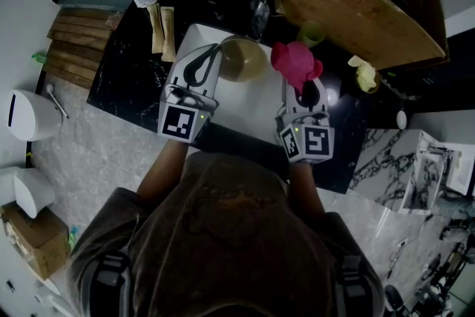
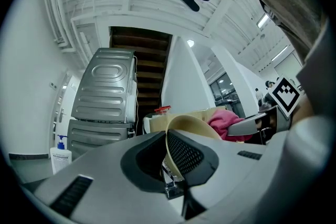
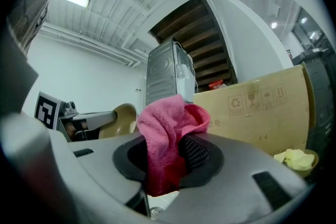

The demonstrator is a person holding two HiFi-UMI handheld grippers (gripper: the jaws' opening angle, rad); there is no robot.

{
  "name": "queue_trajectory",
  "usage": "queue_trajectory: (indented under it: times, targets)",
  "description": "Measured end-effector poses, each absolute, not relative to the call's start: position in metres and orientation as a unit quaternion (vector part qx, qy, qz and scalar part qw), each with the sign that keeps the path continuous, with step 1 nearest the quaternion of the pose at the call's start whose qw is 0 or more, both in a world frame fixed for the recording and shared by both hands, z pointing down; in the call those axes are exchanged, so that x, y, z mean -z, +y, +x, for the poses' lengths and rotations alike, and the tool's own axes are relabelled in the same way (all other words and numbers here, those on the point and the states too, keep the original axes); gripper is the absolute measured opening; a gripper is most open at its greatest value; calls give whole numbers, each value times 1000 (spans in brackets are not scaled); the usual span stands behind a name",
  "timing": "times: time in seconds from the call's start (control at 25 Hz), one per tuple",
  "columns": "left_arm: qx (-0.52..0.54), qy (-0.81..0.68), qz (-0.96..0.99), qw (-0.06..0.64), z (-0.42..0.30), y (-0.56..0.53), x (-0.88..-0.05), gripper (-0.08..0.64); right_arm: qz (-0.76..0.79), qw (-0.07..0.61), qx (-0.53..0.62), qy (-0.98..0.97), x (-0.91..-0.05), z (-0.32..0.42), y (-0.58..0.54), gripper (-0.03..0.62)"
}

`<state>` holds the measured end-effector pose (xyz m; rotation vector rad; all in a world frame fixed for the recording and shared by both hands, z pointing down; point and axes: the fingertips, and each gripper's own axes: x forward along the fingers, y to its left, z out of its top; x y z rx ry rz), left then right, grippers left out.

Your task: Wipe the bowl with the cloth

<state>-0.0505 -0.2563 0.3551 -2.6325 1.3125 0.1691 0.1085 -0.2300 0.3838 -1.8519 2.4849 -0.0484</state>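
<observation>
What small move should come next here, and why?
Probably bring the pink cloth in the right gripper leftward into the bowl: the left gripper grips the bowl's rim, and the cloth sits beside it, apparently not touching.

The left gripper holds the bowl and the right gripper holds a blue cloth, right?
Not quite. The cloth in the right gripper is pink, not blue, as the right gripper view shows. The left gripper does hold the bowl.

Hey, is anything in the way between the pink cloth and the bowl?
Nothing visible. The cloth, clamped in the right hand-held gripper, is right beside the bowl, which the left hand-held gripper holds by its rim. Only a narrow open gap above the white surface separates them.
</observation>
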Motion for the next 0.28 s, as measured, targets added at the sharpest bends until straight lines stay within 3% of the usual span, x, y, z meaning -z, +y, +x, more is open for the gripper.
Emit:
queue_trajectory:
  times: [0.28]
  targets:
    - [-51,444,-891,87,-50,-261,-361,25,-595,18,18,804,-386,108,-232,104]
